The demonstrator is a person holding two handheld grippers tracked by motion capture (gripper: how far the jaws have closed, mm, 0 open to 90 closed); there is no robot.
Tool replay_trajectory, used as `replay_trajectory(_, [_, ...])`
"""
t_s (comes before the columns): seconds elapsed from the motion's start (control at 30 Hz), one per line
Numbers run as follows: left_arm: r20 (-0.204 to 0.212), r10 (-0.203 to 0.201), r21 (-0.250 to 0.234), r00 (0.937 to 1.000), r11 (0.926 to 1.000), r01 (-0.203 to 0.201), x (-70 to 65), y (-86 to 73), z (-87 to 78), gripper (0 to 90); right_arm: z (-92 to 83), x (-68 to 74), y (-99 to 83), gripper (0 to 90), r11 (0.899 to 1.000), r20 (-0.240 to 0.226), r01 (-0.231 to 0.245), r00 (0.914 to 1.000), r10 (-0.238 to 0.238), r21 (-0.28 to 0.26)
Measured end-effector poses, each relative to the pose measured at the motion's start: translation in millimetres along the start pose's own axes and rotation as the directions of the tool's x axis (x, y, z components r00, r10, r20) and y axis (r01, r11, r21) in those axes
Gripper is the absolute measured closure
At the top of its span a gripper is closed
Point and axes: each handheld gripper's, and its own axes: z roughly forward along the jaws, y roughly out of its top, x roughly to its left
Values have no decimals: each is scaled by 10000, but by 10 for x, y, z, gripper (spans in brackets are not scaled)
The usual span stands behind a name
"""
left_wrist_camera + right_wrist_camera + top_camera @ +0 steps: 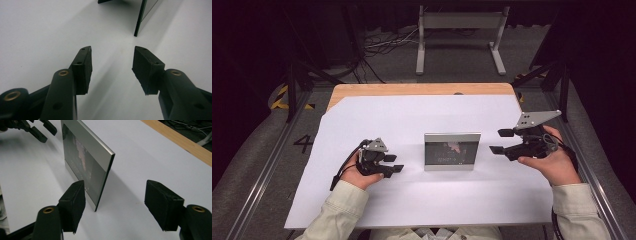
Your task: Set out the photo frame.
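A silver-framed glossy panel [452, 151] stands upright in the middle of the white sheet [422, 200], its dark face toward me. My left gripper [396, 163] rests low on the sheet to its left, jaws open and pointing at it, with nothing between them [112, 53]; the panel's edge [139, 21] stands a short way ahead. My right gripper [498, 141] hovers just right of the panel, open. In the right gripper view its jaws [115, 192] stand wide apart with the panel's near edge [105, 180] just ahead of the left jaw, untouched. The left gripper [42, 130] lies beyond the panel.
The white sheet covers most of a wooden table whose bare strip [412, 89] runs along the far edge. A grey metal stand [459, 22] and cables [377, 45] sit on the floor beyond. Dark rails flank the table.
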Motion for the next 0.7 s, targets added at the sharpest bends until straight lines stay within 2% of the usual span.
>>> replay_trajectory(0.17, [-49, 10, -142, 10000, 9999, -11, 5, 1, -7, 508, 43, 13, -81, 334, 9995, 87, -261, 9996, 262, -183])
replay_trajectory(0.23, [-66, 7, -156, 10000, 9999, -8, 14, 2, -12, 508, 104, 22, -149, 334, 9995, 169, -320, 9993, 320, -8])
replay_trajectory(0.7, [-151, -141, -213, 9998, 9997, 138, 62, -18, -28, 505, 284, 52, -393, 332, 9974, 524, -716, 9961, 710, 92])
